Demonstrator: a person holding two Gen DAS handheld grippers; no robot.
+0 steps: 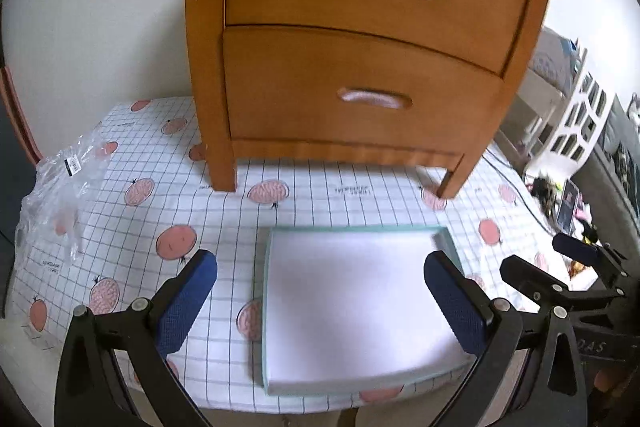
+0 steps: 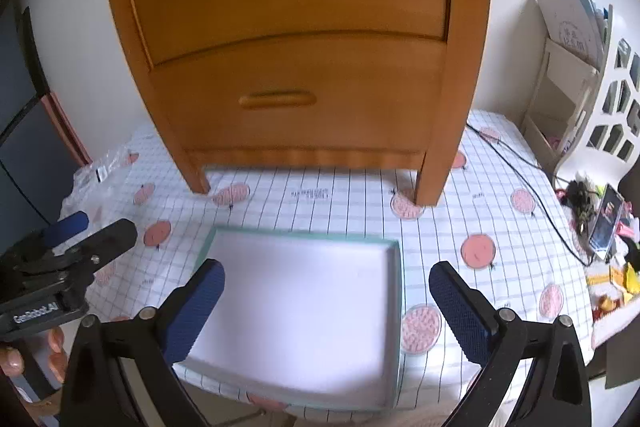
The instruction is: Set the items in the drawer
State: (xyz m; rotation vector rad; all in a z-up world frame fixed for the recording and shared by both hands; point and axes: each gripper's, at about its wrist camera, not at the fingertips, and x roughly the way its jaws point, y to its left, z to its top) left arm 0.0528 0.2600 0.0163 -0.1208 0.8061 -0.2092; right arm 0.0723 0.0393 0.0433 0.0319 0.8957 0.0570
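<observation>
Left wrist view: a crumpled clear plastic bag (image 1: 60,187) lies at the left edge of the worktop's white grid-patterned cloth with pink fruit prints (image 1: 320,199). Further right, the left hand-held gripper (image 1: 320,303) hangs released, its blue-padded fingers straddling a flat white box with pale green edges (image 1: 352,307) without touching it. Behind the box stands an orange-brown wooden two-drawer cabinet (image 1: 360,59), both drawers closed. Farthest right, the right hand-held gripper (image 2: 326,307) is likewise spread wide above the same box.
</observation>
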